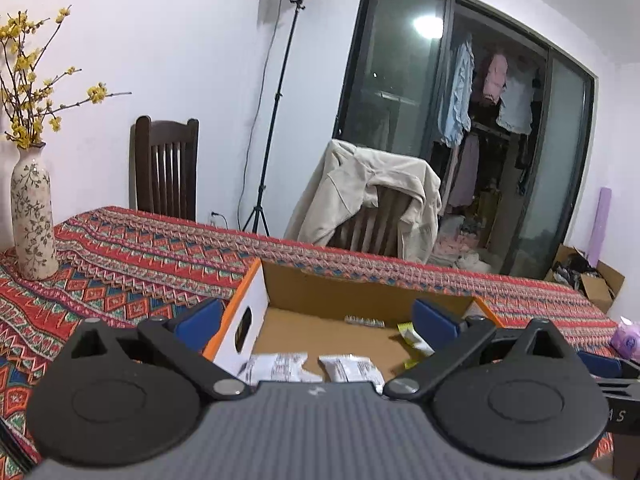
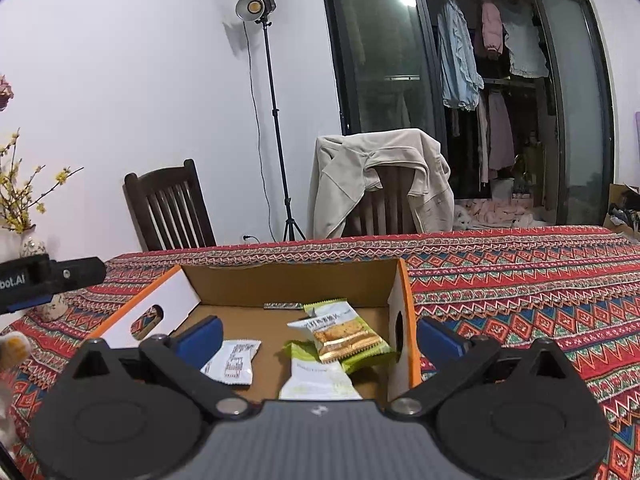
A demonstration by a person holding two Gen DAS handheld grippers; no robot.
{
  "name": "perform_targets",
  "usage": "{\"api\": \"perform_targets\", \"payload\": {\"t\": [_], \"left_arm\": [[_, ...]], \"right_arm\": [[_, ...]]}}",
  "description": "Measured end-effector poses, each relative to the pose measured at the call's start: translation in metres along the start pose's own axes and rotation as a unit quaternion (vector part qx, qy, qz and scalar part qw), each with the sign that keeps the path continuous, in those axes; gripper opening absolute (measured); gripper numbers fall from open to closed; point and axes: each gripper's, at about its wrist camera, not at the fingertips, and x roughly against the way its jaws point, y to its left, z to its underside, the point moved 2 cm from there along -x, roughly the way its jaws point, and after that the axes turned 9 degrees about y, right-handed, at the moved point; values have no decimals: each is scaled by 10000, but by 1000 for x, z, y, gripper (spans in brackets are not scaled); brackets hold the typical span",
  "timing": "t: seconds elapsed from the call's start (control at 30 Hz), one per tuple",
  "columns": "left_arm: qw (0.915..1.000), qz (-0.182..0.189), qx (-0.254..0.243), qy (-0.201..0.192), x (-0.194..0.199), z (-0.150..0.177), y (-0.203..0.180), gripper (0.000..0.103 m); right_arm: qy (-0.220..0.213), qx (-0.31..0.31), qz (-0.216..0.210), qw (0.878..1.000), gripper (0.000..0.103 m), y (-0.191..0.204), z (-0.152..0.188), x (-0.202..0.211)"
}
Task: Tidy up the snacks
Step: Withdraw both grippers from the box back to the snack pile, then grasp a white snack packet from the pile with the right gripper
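A: Where do your tools stand?

B: Your left gripper (image 1: 318, 316) hangs spread wide and empty; its fingers straddle the left wall of the box (image 1: 256, 300), one pad outside, one over the floor. Your right gripper (image 2: 318, 338) is likewise spread and empty, and straddles the right wall in the same way. Judged from this, both are parked above the box, not committed to any pick.

A: And the snacks?

B: All that show lie inside the box. In the right view, a white packet (image 2: 234, 362) sits at 9 o'clock of the gap between your fingers. A green biscuit pack (image 2: 344, 336) lies at 3 o'clock and leans over a pale green pack (image 2: 316, 376) at 5 o'clock. A thin strip (image 2: 282, 305) lies flat against the far wall at 12 o'clock. The left view shows two white packets (image 1: 276, 366) side by side at 6 o'clock.

A: Why the box here?

B: It rests on the patterned cloth (image 2: 520, 280), open top up, so packs can drop straight in. The vase (image 1: 32, 216) stands well apart at 9 o'clock, clear of your reach.
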Motion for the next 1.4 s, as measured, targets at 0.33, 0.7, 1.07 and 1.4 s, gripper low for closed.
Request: {"api": "perform_targets", "payload": {"t": [0.33,0.7,1.07,1.4], "left_arm": [[9993,-42,-83,364,24,28,12,103],[9968,-106,-203,764,27,81,39,103],[9966,-43,101,814,21,86,50,103],[9956,-7,154,921,17,88,51,103]], "right_arm": [[82,102,31,9999,103,-6,31,25],[500,282,328,9978,103,-31,84,48],[998,436,617,9921,103,-47,88,35],[1532,370,527,9861,103,-51,84,-12]]}}
